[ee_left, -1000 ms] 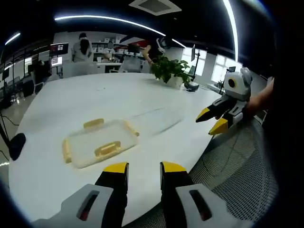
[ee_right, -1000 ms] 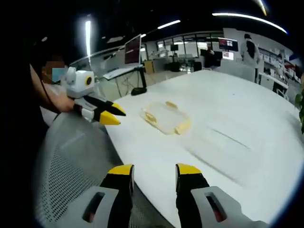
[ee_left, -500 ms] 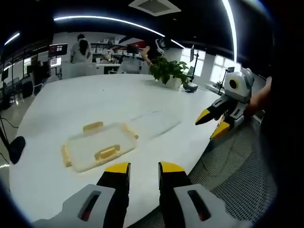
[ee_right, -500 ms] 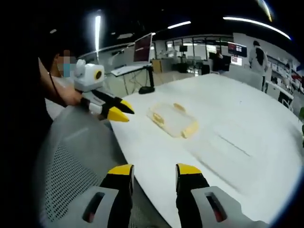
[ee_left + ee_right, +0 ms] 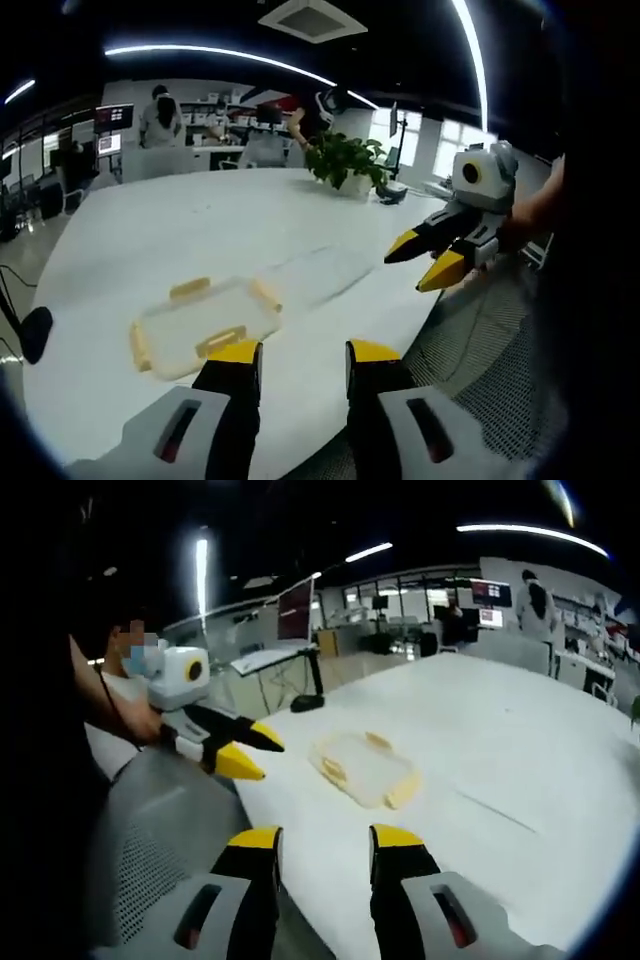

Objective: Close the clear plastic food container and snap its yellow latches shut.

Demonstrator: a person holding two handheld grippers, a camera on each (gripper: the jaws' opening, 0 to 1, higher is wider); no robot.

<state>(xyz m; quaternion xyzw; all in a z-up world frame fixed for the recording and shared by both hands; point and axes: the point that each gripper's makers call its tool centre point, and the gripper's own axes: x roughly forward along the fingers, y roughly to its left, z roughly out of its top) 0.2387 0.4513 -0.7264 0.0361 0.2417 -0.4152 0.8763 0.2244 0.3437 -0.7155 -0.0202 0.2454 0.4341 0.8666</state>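
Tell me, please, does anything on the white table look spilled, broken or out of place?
Nothing stands out. The clear container lies flat on the white table with its yellow latches splayed outward, unsnapped. No spill or damage shows. Both the left gripper and right gripper hover open, apart from it.

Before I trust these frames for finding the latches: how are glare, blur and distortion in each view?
Left gripper view: fisheye bends the white table; ceiling strips glare overhead; the clear container is pale against the table, its yellow latches readable. Right gripper view: softer, slightly blurred; the container washes into the bright table, and the left gripper stands sharp against it.
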